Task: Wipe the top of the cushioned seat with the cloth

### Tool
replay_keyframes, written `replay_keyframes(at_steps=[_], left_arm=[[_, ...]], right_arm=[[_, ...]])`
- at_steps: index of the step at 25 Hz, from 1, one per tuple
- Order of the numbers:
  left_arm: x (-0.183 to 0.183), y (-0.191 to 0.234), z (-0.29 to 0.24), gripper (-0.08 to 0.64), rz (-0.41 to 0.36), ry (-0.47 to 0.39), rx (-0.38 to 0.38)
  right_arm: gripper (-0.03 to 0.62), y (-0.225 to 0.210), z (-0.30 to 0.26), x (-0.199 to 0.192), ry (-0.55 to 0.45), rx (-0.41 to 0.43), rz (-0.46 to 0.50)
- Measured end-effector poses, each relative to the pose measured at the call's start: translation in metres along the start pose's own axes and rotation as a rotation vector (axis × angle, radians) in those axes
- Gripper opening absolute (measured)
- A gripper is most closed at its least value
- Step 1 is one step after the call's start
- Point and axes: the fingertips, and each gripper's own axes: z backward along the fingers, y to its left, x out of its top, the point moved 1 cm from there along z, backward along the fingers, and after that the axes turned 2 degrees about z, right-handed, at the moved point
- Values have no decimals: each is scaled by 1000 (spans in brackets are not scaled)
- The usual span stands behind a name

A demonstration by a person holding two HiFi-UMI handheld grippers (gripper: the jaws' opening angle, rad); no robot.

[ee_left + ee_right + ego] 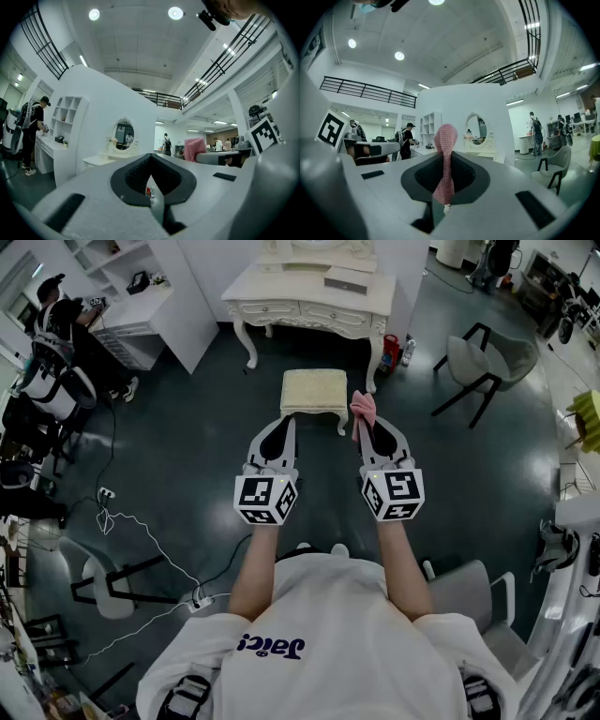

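The cushioned seat (314, 390) is a small cream stool with a pale padded top, standing on the dark floor in front of a white dressing table. My right gripper (367, 418) is shut on the pink cloth (363, 407), which sticks up from its jaws just right of the stool; in the right gripper view the cloth (445, 161) stands pinched between the jaws of the gripper (444, 192). My left gripper (286, 423) is held level beside it, just short of the stool's near edge. Its jaws are closed with nothing between them (151, 180). Both point forward and slightly upward.
A white dressing table (309, 292) with an oval mirror (474, 131) stands behind the stool. A grey chair (487, 362) is at the right, white shelving (141, 306) and a person at the far left. Cables and a power strip (192, 596) lie on the floor at the left.
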Motion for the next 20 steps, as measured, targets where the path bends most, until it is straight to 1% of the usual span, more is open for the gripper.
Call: replay_keyframes(at_steps=[3, 7, 11, 14, 16, 20], left_arm=[[-8, -2, -2, 12, 6, 8, 19], [-19, -7, -4, 12, 6, 28, 20], [-22, 0, -11, 12, 5, 27, 31], [-23, 17, -23, 12, 11, 25, 38], [-28, 34, -32, 12, 23, 25, 44], [-34, 76, -64, 12, 39, 23, 43]], right_arm=[[26, -12, -1, -6, -1, -2, -13], [26, -27, 0, -14, 6, -13, -38], [26, -39, -12, -26, 25, -27, -78], [26, -41, -33, -35, 34, -28, -105], [26, -37, -52, -41, 44, -16, -106], [26, -29, -108, -49, 58, 13, -100]])
